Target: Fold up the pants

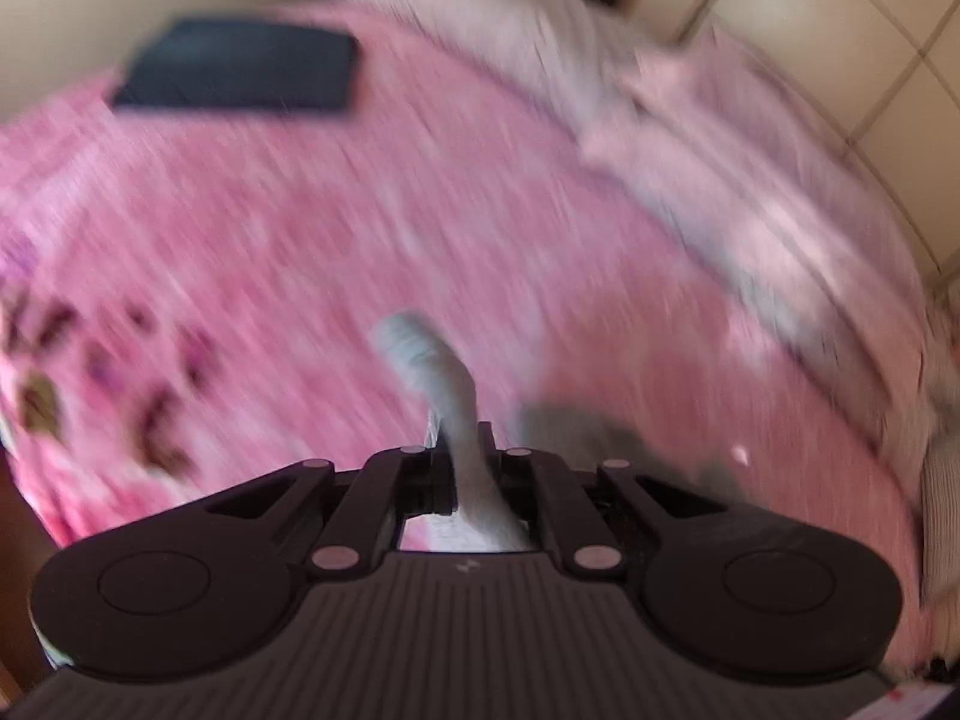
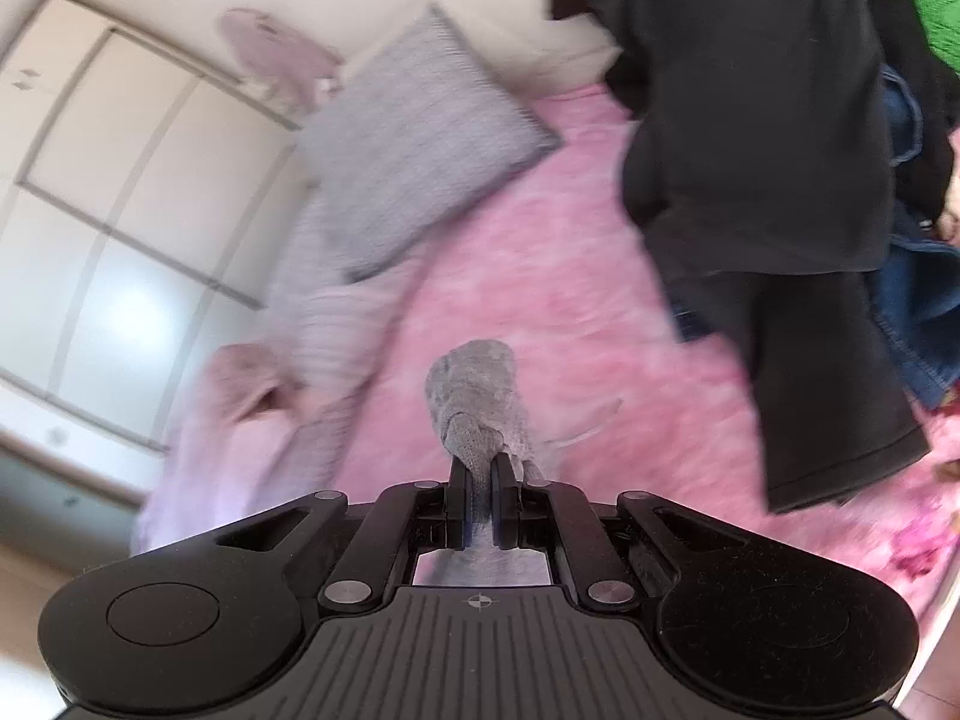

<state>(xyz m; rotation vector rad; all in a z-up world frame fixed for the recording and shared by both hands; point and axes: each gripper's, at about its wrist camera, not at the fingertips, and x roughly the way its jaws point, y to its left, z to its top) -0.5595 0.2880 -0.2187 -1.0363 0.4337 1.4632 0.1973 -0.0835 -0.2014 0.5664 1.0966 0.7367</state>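
Grey pants are pinched in both grippers above a pink bed. In the left wrist view, my left gripper (image 1: 465, 468) is shut on a strip of the grey pants (image 1: 429, 366) that sticks up past the fingertips; more grey cloth (image 1: 576, 426) hangs below to the right. In the right wrist view, my right gripper (image 2: 479, 480) is shut on a bunched knit-looking fold of the grey pants (image 2: 477, 396). Both views are motion-blurred, and the rest of the pants is hidden under the grippers.
A folded dark navy garment (image 1: 240, 63) lies at the far side of the pink bedspread (image 1: 336, 228). A grey pillow (image 2: 420, 138) and pale pink bedding (image 2: 252, 420) lie along the bed's edge. A pile of black and blue clothes (image 2: 756, 138) sits to the right. White cupboard doors (image 2: 108, 180) stand behind.
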